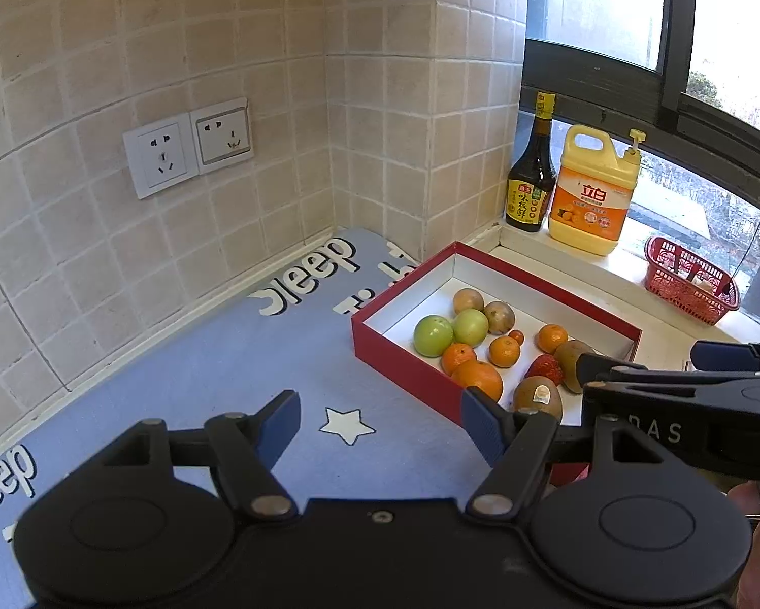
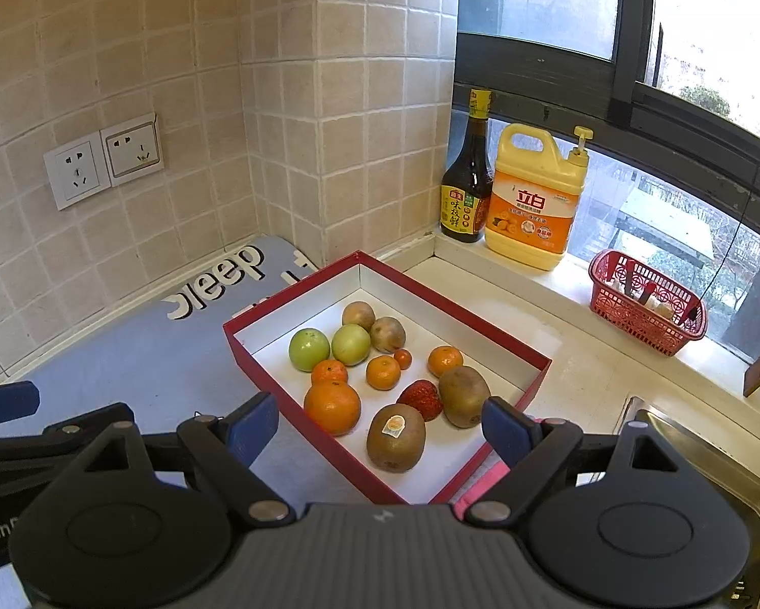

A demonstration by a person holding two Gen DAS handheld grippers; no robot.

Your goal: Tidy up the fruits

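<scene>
Both grippers stood released and empty: the left gripper (image 1: 380, 418) over the blue mat (image 1: 187, 380), the right gripper (image 2: 380, 421) over the red box (image 2: 501, 340). The fruits (image 2: 380, 375) lay inside the box, at 12 o'clock from the right gripper.

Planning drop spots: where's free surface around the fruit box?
Free: blue mat left of the red box; box floor at its far corner by the wall; white counter between box and red basket. Crowded: box's middle and near end, packed with fruit.

The wall (image 2: 126, 51) has small tan tiles and two white plugs (image 2: 103, 162). A big window (image 2: 684, 25) on the right lets daylight in.
</scene>
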